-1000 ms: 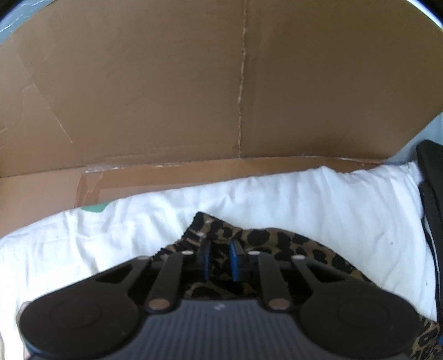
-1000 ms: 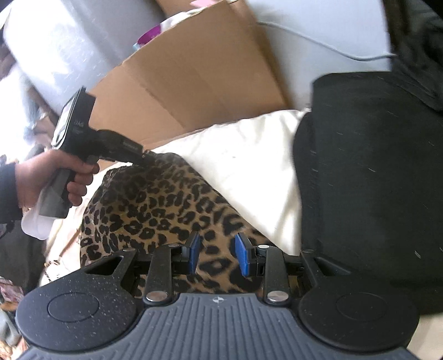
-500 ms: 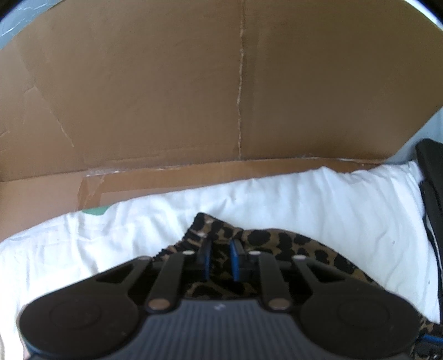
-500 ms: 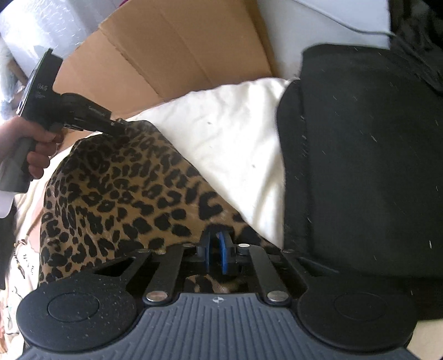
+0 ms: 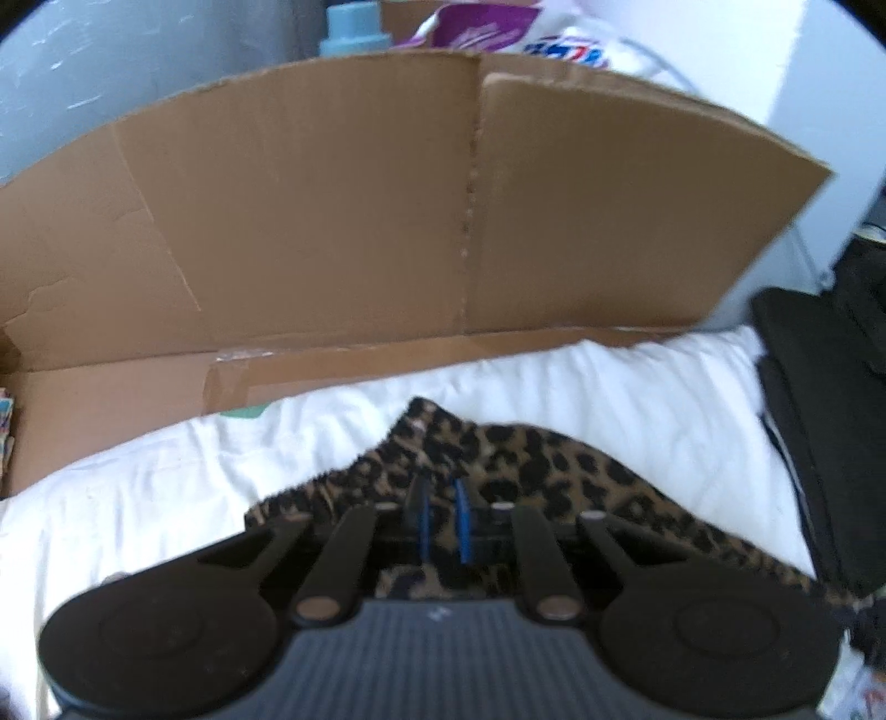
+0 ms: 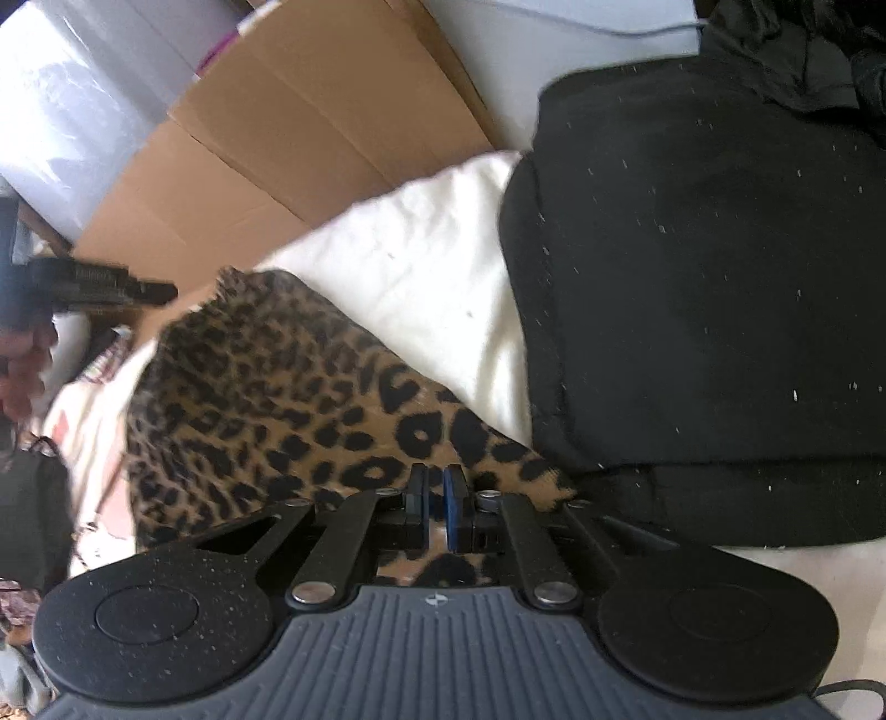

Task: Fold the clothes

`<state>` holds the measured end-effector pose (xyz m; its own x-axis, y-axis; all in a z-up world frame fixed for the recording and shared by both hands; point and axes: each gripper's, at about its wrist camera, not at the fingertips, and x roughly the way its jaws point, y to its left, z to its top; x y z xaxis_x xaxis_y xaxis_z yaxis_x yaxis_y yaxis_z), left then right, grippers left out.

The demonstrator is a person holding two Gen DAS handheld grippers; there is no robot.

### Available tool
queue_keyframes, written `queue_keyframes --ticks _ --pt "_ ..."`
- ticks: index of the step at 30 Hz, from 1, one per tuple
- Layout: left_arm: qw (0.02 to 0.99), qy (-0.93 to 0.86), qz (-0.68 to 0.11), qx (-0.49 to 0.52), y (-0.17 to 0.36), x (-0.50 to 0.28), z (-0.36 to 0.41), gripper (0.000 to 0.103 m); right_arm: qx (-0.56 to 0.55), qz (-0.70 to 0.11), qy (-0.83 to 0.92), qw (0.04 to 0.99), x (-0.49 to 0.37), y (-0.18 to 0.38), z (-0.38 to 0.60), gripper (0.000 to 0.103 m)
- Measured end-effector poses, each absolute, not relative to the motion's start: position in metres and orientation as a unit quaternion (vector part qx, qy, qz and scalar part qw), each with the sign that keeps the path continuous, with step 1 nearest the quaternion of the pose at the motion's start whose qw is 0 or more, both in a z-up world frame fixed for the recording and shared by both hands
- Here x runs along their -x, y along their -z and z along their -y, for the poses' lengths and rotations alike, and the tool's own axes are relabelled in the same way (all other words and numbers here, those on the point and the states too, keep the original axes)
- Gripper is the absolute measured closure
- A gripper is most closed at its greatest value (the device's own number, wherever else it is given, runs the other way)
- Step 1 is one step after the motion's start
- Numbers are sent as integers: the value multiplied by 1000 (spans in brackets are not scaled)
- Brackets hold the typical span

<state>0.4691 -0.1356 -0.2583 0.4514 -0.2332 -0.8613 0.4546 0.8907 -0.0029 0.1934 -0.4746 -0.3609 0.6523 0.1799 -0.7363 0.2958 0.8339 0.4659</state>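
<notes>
1. The left tool has its blue pads close together, and they are closing at this moment, with the edge of the leopard-print garment pinched between them.
2. The right tool is clenched on another edge of the same garment, its blue pads almost touching with cloth between them.
3. The leopard-print garment lies spread over a white sheet, stretched between the two tools; one corner rises toward the left tool as seen from the right wrist view.
4. In the right wrist view the left tool reaches in from the left edge, held by a hand, its tip at the garment's far corner.
5. A black garment lies just beside the leopard-print one, on the right, overlapping the white sheet.
6. A brown cardboard sheet stands behind the white sheet, its lower flap lying flat under the sheet's far edge.
7. Behind the cardboard, a pale blue bottle top and some colourful packaging show, blurred.
</notes>
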Motion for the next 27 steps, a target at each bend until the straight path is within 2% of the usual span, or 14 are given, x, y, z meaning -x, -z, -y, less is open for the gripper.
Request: queue_keyframes --ticks 5,13,15,18,23,27 --pt "833 226 -490 -121 266 -452 134 91 -285 -412 23 865 -197 360 468 98" --pt "820 204 -520 -126 315 -452 133 91 -262 -431 15 863 -201 367 457 96" --pt "819 198 -523 -128 325 -454 134 98 -263 -436 22 860 -200 370 460 93" --pt "819 198 -517 -153 335 -456 137 100 -261 -441 30 858 -199 372 463 93" --pt "818 190 -516 -169 326 -454 141 100 -255 -443 32 859 -196 370 462 93" --pt "823 202 -504 -169 306 -444 133 96 -254 -443 33 859 -197 365 461 92"
